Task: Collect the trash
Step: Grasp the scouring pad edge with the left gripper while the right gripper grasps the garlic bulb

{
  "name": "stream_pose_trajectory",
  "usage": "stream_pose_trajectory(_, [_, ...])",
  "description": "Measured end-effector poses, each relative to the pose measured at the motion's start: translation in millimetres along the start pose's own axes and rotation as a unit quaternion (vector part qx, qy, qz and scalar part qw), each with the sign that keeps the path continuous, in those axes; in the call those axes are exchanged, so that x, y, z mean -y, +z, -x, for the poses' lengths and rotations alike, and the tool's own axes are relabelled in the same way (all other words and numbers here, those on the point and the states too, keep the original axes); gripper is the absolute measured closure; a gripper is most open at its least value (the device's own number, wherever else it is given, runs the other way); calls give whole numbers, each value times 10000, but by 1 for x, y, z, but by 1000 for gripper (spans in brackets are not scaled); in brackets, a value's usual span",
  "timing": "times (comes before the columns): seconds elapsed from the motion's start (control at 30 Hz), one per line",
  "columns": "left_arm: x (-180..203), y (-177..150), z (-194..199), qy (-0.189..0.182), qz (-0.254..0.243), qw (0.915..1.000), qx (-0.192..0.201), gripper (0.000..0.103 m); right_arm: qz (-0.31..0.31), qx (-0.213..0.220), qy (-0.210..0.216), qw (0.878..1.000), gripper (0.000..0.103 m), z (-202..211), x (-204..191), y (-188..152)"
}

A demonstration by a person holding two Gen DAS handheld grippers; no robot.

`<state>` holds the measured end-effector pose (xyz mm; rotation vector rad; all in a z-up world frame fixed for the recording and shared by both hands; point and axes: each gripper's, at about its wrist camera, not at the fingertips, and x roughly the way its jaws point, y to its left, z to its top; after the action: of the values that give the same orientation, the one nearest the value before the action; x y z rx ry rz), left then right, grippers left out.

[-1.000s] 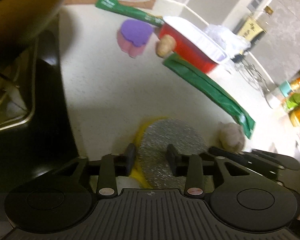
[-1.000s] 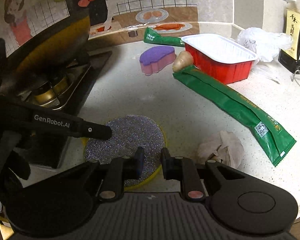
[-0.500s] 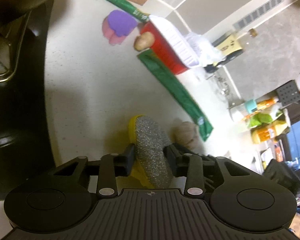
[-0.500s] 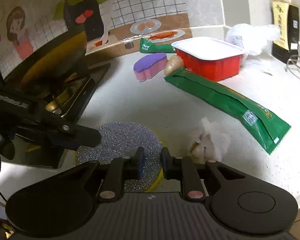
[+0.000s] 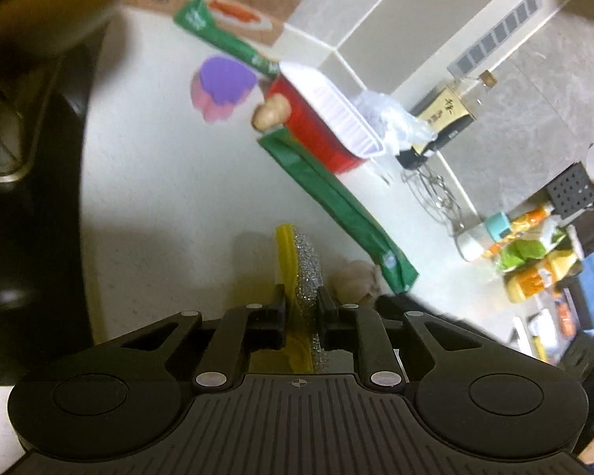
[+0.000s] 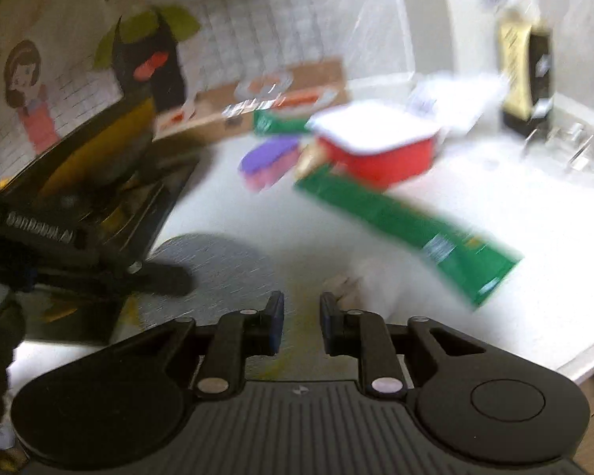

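My left gripper (image 5: 301, 297) is closing on a round scouring pad (image 5: 305, 261), silver on one face and yellow on the other. Its pads press the pad, which stands on edge just above the counter. In the right wrist view the same pad (image 6: 217, 269) shows as a grey disc with a left finger (image 6: 154, 277) lying across it. My right gripper (image 6: 301, 304) is opening, with nothing between its jaws. It hovers beside a crumpled whitish wad (image 6: 380, 281) (image 5: 354, 279). A long green wrapper (image 5: 336, 206) lies past the wad.
A red tray with a white rim (image 5: 316, 126), a purple sponge (image 5: 221, 87), a beige root piece (image 5: 271, 113) and a second green wrapper (image 5: 217, 37) sit farther back. The black stove (image 5: 19, 198) borders the left. A dark bottle (image 6: 526, 79) and a plastic bag (image 5: 392, 118) stand at the back right.
The left jaws have narrowed onto the scouring pad, which went from lying flat to standing on edge. The right jaws have parted a little and the right view has swung and blurred.
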<state>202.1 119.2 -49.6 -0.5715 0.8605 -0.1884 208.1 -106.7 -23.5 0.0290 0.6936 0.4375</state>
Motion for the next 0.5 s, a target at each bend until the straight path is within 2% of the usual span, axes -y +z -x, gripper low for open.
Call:
stream_pose_trajectory(0.03, [0, -2, 2, 23, -28, 10000, 39, 85, 44, 43, -189, 9998, 67, 0, 1, 1])
stream_pose_trajectory(0.07, [0, -4, 4, 38, -37, 10000, 64, 85, 79, 20, -372, 9993, 57, -3, 3, 2])
stream_pose_trajectory(0.1, [-1, -6, 6, 57, -45, 9999, 96, 85, 75, -49, -524, 9986, 53, -7, 5, 3])
stream_pose_trajectory(0.17, [-5, -8, 7, 134, -24, 9998, 162, 85, -1, -196, -628, 9978, 53, -14, 7, 6])
stream_pose_trajectory(0.23, [-9, -10, 9, 170, -37, 9996, 238, 85, -24, -276, -646, 9975, 46, -21, 5, 8])
stream_pose_trajectory(0.3, [-12, -12, 13, 213, -119, 9990, 385, 85, -11, -308, -793, 9964, 33, -29, -1, 10])
stream_pose_trajectory(0.4, [-17, -15, 17, 253, -288, 9976, 576, 85, 26, -582, -823, 9949, 30, -41, -12, 14])
stream_pose_trajectory(0.5, [-26, -14, 20, 120, -322, 9971, 676, 85, 67, -882, -787, 9930, 30, -52, -22, 17])
